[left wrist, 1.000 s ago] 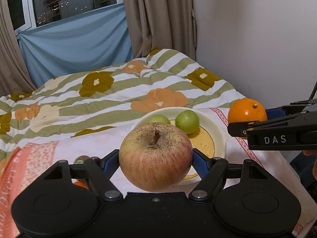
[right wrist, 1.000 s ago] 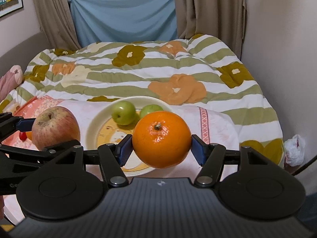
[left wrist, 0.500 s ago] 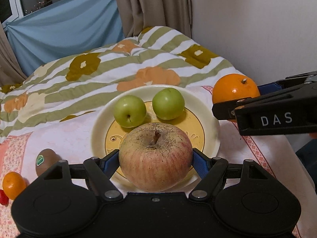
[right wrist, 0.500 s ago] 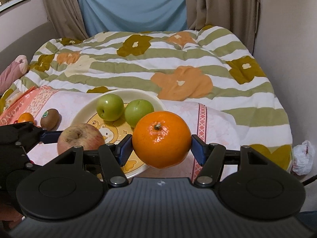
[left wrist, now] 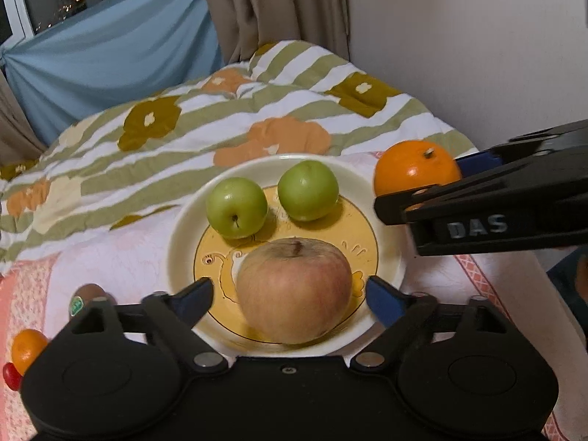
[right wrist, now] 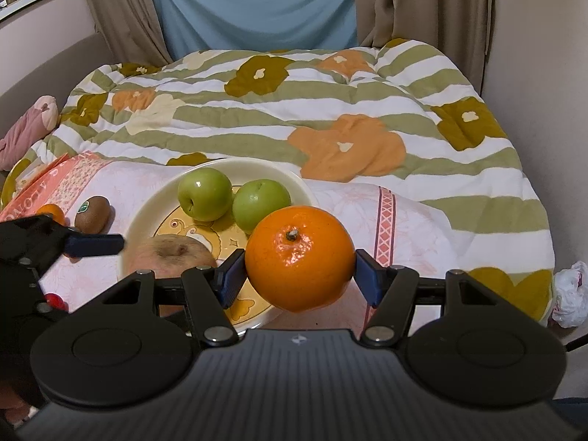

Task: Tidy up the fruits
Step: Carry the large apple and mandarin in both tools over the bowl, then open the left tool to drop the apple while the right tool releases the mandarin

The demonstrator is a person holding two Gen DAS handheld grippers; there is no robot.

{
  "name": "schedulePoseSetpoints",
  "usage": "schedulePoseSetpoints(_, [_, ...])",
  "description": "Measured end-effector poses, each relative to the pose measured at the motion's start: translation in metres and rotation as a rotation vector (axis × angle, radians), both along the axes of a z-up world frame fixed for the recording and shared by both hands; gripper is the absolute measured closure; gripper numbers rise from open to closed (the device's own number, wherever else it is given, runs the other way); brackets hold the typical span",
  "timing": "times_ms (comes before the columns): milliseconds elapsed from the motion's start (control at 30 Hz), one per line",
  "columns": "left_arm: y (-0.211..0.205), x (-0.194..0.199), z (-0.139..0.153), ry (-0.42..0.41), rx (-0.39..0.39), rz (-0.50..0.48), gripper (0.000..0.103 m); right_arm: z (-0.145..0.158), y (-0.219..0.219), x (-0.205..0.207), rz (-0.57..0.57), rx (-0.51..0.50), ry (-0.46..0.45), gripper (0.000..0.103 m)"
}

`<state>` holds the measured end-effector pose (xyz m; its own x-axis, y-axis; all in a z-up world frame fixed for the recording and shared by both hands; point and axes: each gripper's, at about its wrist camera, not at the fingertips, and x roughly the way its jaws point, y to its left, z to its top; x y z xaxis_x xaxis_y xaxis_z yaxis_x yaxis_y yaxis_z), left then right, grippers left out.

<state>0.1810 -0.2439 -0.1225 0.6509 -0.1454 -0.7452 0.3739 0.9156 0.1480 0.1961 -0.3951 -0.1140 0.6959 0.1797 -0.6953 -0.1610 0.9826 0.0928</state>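
A cream plate (left wrist: 389,253) with a yellow centre lies on a pink cloth on the bed and holds two green apples (left wrist: 237,207) (left wrist: 308,189). A red-yellow apple (left wrist: 294,290) rests on the plate's near side. My left gripper (left wrist: 290,294) is open, its blue pads apart on either side of the apple. My right gripper (right wrist: 299,272) is shut on an orange (right wrist: 299,257), held above the plate's right rim (right wrist: 305,187). The orange also shows in the left wrist view (left wrist: 415,169).
A kiwi (right wrist: 92,213), a small orange (left wrist: 27,349) and a small red fruit (left wrist: 11,376) lie on the pink cloth (left wrist: 121,257) left of the plate. A striped floral quilt (right wrist: 330,110) covers the bed behind. A wall (left wrist: 477,36) stands close on the right.
My left gripper lowered the apple onto the plate and opened, letting it go. My right gripper kept its hold on the orange and came nearer the plate.
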Motion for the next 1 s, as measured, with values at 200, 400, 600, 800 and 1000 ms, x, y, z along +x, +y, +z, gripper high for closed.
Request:
schedulePoseSetpoints(200, [0.004, -0.009, 0.004, -0.002, 0.016, 0.008, 0.008, -0.001, 0.003, 0.003, 0.006, 0.001, 0.008, 0.025])
schedulePoseSetpoints(400, [0.015, -0.014, 0.008, -0.020, 0.015, 0.035, 0.008, -0.003, 0.016, 0.012, 0.033, 0.005, 0.019, 0.025])
schedulePoseSetpoints(600, [0.023, -0.016, 0.012, -0.014, -0.006, 0.058, 0.008, -0.013, 0.024, 0.023, 0.036, 0.055, 0.043, 0.025])
schedulePoseSetpoints(800, [0.025, -0.017, 0.012, -0.023, 0.008, 0.062, 0.008, -0.022, 0.023, 0.029, 0.018, 0.093, 0.055, 0.024])
schedulePoseSetpoints(1000, [0.026, -0.020, 0.010, -0.016, 0.007, 0.069, 0.008, -0.013, 0.024, 0.024, 0.038, 0.087, 0.013, 0.000])
